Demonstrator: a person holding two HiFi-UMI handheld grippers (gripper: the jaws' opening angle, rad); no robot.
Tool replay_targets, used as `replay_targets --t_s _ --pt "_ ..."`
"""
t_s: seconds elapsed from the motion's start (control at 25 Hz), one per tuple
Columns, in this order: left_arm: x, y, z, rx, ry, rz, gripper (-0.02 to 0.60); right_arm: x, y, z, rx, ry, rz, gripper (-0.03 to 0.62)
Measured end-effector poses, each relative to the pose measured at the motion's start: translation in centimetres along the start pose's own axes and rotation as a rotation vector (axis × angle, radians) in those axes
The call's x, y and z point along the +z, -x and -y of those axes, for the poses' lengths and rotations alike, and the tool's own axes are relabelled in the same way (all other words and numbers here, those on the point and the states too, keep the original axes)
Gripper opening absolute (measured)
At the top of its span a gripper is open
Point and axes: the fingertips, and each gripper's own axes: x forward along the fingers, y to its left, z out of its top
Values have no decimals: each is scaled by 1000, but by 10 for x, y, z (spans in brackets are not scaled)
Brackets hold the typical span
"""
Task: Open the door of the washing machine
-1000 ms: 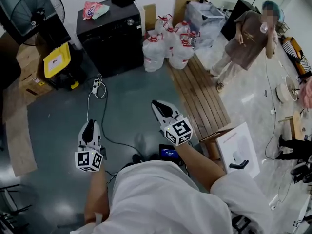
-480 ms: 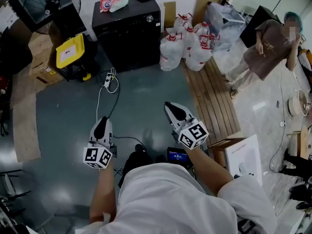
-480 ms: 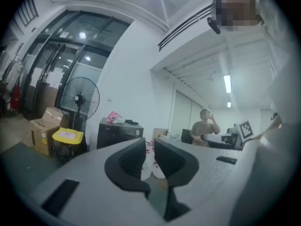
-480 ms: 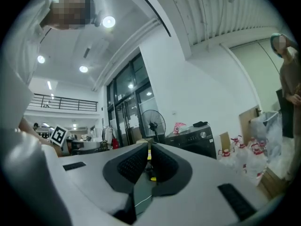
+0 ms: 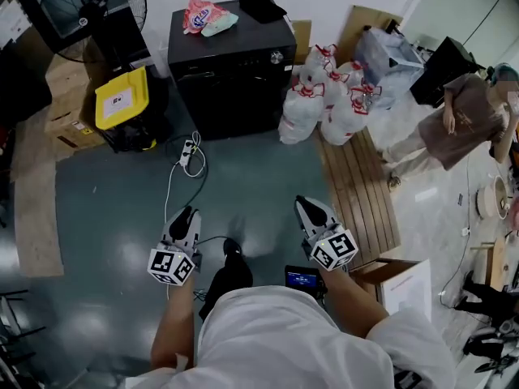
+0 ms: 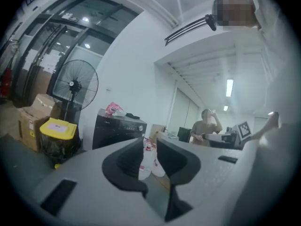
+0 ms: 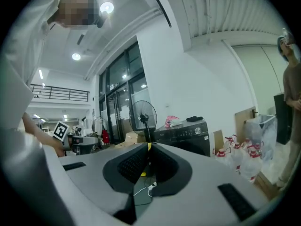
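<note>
The approach is in hand: the washer [image 5: 235, 87] is standing well ahead of both jaws, its door looking shut. The left gripper [image 5: 185, 215] has just been opening its empty jaws, while the right gripper [image 5: 309, 207] is showing closed, empty jaws. Next, the jaws are needing to reach the door.

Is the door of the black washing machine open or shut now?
It looks shut: the washing machine shows a flat dark front in head and left gripper views, no door swung outward.

The left hand-held gripper [image 5: 186, 215] points ahead, its empty jaws just opening. The right hand-held gripper [image 5: 309, 207] holds its jaws together.
</note>
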Motion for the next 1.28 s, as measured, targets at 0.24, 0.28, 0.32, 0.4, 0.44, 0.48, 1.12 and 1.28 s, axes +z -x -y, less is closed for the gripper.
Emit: replay_targets --t_s 0.24,0.28,0.32,0.4,0.44,0.48,1.12,1.28 --pt "25 -70 -84 -58 -59 -55 95 16 -102 32 -86 18 -10 43" --pt "27 -82 -96 -71 -57 -62 96 19 -116 33 -84 35 -11 43" --pt "29 -93 -107 -84 -53 -64 95 21 -129 33 -74 63 -17 43" --pt "31 -116 -127 -100 -48 -64 97 24 -154 31 -43 131 -34 43" --pt "32 -128 -136 -103 -49 -67 97 24 -165 33 -34 157 -39 43" --pt "32 -141 -145 -105 -50 -73 96 25 -176 37 -31 173 -43 43" --pt "-11 -391 -271 -68 -137 -341 117 -26 -386 247 85 85 -164 43" --pt "-41 -438 -309 -48 -141 -415 127 -47 -425 299 42 -19 -202 43"
